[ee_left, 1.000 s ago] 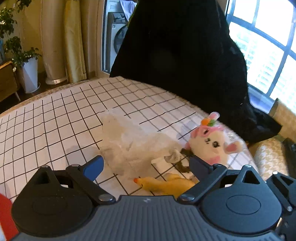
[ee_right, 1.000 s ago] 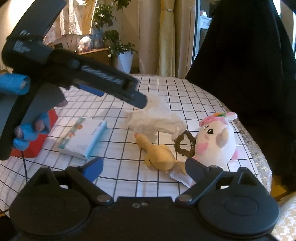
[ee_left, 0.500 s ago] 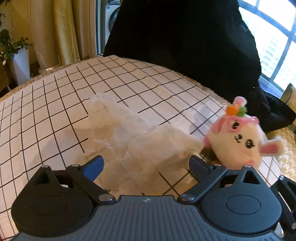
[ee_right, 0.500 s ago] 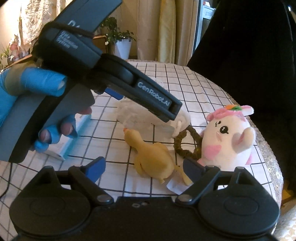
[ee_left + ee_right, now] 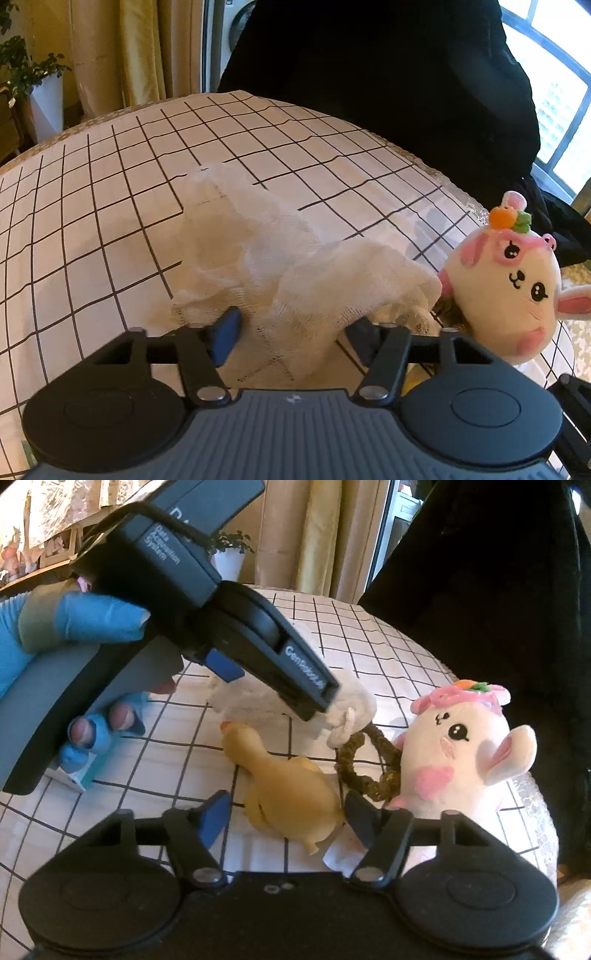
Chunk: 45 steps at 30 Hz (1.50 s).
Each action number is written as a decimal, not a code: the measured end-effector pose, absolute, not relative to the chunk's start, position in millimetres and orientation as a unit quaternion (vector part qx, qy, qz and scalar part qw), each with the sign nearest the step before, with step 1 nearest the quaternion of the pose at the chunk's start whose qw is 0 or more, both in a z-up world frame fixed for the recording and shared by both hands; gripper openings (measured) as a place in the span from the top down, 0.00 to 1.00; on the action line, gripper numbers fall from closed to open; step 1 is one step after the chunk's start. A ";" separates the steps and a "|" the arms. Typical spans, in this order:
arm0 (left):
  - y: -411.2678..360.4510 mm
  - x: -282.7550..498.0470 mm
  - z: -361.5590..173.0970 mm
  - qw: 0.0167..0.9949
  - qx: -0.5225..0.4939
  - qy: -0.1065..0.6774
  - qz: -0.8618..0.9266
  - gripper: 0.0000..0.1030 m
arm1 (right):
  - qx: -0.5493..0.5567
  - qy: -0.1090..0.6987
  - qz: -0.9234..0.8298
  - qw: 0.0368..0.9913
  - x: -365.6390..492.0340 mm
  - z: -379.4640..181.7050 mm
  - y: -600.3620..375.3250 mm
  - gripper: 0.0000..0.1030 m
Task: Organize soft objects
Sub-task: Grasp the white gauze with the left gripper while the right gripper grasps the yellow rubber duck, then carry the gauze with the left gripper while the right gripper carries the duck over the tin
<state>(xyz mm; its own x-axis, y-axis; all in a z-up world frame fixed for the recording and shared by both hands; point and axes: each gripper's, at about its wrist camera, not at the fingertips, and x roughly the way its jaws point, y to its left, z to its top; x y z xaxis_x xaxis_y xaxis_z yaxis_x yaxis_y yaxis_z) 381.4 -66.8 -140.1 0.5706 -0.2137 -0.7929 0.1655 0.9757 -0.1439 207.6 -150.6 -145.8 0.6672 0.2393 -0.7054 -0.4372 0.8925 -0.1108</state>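
Note:
A crumpled white gauze cloth (image 5: 295, 266) lies on the checked tablecloth (image 5: 110, 221). My left gripper (image 5: 293, 332) is low over the cloth's near edge, its jaws closing with a fold of cloth between them, not visibly squeezed. A cream and pink plush animal (image 5: 509, 288) lies just right of the cloth. In the right wrist view a yellow rubber chicken (image 5: 288, 786) lies between the closing jaws of my right gripper (image 5: 286, 819), with a small gap at the blue finger. A brown fuzzy ring (image 5: 354, 768) rests between chicken and plush (image 5: 454, 753).
A hand in a blue glove (image 5: 85, 624) holds the left gripper above a white and teal box (image 5: 77, 779). A paper scrap (image 5: 340, 856) lies under the chicken's tail. A black garment (image 5: 388, 74) hangs behind the table's far edge. Curtains and a potted plant stand beyond.
Both grippers have come down and closer to the table. Both pairs of jaws have narrowed, the left around the cloth's edge and the right around the chicken.

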 end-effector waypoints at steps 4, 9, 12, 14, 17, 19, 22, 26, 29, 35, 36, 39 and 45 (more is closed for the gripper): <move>-63.0 381.0 -138.6 0.887 -0.029 0.449 -0.099 0.69 | -0.131 0.366 0.181 0.903 208.9 -146.4 -152.3 0.55; -61.0 378.1 -135.9 0.888 -0.031 0.450 -0.092 0.85 | -0.129 0.368 0.179 0.903 208.2 -144.0 -154.0 0.65; -58.3 373.9 -130.1 0.889 -0.032 0.449 -0.084 0.89 | -0.134 0.365 0.177 0.904 205.3 -140.7 -152.9 0.69; -55.3 370.9 -123.9 0.892 -0.035 0.444 -0.079 0.90 | -0.129 0.365 0.175 0.905 205.7 -139.1 -154.6 0.71; -49.4 366.3 -113.2 0.896 -0.039 0.436 -0.072 0.91 | -0.117 0.364 0.173 0.907 204.5 -134.2 -158.9 0.72; -44.6 362.5 -105.2 0.898 -0.045 0.433 -0.069 0.92 | -0.108 0.366 0.172 0.908 200.2 -128.7 -162.6 0.72; -36.4 353.5 -91.0 0.900 -0.058 0.426 -0.068 0.92 | -0.098 0.362 0.171 0.911 192.7 -120.1 -167.3 0.72; -26.6 337.5 -72.0 0.905 -0.069 0.414 -0.071 0.92 | -0.076 0.362 0.175 0.912 180.9 -107.8 -173.0 0.72; -21.4 325.2 -59.3 0.908 -0.075 0.406 -0.071 0.92 | -0.064 0.364 0.176 0.912 173.3 -100.5 -173.6 0.72; -7.1 297.5 -33.6 0.912 -0.091 0.392 -0.076 0.92 | -0.044 0.362 0.181 0.913 152.3 -82.1 -177.1 0.72; -4.0 292.7 -28.2 0.913 -0.095 0.388 -0.077 0.92 | -0.042 0.361 0.182 0.914 150.0 -79.6 -178.4 0.72; 5.2 278.6 -11.7 0.917 -0.107 0.377 -0.081 0.92 | -0.033 0.354 0.185 0.916 135.8 -68.1 -180.8 0.72; 25.9 246.0 22.9 0.921 -0.127 0.357 -0.089 0.92 | -0.028 0.345 0.198 0.917 114.4 -50.2 -181.3 0.72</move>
<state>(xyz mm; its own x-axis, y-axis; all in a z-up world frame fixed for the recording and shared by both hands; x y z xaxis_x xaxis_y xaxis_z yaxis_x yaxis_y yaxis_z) 246.0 25.9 22.9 0.7297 -0.2540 -0.6348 0.0726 0.9520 -0.2975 114.4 -181.3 -50.2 0.6835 0.3446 -0.6435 -0.3834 0.9196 0.0852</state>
